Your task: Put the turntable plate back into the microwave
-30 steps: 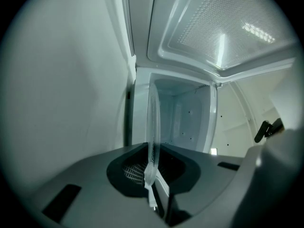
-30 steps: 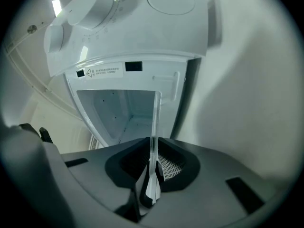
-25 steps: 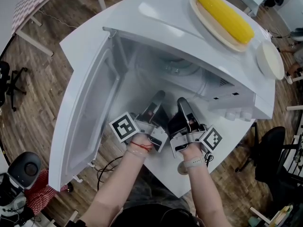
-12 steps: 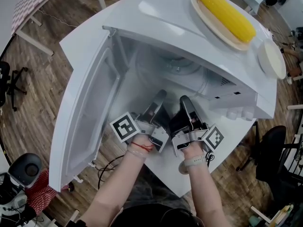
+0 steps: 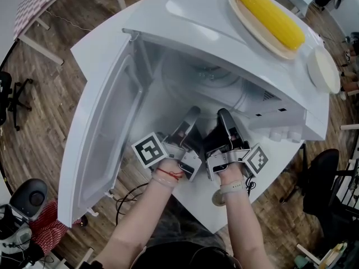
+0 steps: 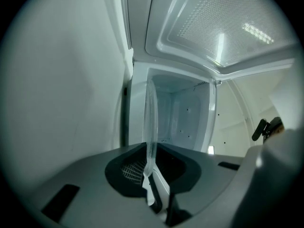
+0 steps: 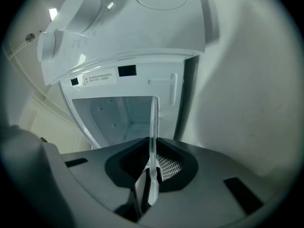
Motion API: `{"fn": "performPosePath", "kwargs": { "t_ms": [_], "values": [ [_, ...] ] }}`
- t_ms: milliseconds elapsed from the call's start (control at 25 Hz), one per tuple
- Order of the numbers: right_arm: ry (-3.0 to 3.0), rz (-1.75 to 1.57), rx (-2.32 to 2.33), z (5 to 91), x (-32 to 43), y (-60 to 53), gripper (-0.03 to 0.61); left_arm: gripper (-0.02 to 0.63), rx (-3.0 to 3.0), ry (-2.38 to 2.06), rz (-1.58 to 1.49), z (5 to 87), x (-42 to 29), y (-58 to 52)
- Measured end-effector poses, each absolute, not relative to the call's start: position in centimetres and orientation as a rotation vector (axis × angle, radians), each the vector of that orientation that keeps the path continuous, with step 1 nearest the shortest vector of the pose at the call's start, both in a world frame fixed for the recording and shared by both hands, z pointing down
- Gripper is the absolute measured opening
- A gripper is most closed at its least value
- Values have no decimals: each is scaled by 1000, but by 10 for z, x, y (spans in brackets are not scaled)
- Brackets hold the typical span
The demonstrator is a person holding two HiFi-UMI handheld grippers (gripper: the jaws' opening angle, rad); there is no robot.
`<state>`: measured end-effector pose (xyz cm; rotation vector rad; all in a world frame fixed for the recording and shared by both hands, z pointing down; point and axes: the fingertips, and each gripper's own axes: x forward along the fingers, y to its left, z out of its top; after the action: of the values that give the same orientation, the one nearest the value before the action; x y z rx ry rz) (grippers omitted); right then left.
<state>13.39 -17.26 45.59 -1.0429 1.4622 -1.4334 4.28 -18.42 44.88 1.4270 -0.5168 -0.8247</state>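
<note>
Left tongs (image 6: pixel 152 169) and right tongs (image 7: pixel 153 167) pinch the turntable plate (image 6: pixel 152 120); microwave label (image 7: pixel 99 78) illegible.

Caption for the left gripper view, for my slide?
Left gripper shut on the rim of the glass turntable plate, seen edge-on, facing the open microwave.

The head camera is looking steeply down from above the person's forearms (image 5: pixel 146 217). It is taking in the whole white box-shaped microwave oven (image 5: pixel 190 21), with its open door (image 5: pixel 101 144) filling the left of the frame and both grippers at lower centre. The left gripper (image 5: pixel 190 114) camera is riding close behind its jaws and facing into the oven's white cavity (image 6: pixel 183 113). The door's perforated window (image 6: pixel 223 27) is spreading across its upper right. The right gripper (image 5: pixel 224 115) camera is facing the same cavity (image 7: pixel 114 115) from the other side, with white control knobs (image 7: pixel 78 6) at upper left. Both gripper views are sharing the clear round glass turntable plate (image 6: pixel 151 122), pinched edge-on at mid-frame.
</note>
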Motion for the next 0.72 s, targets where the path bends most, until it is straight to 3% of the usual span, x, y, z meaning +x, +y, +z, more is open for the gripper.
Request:
{"fn": "performPosePath", "kwargs": {
  "t_ms": [720],
  "values": [
    [1529,-1437,-1028,453,127,-174,66,44,1408,-528,-812,451,45,-200]
  ]
}}
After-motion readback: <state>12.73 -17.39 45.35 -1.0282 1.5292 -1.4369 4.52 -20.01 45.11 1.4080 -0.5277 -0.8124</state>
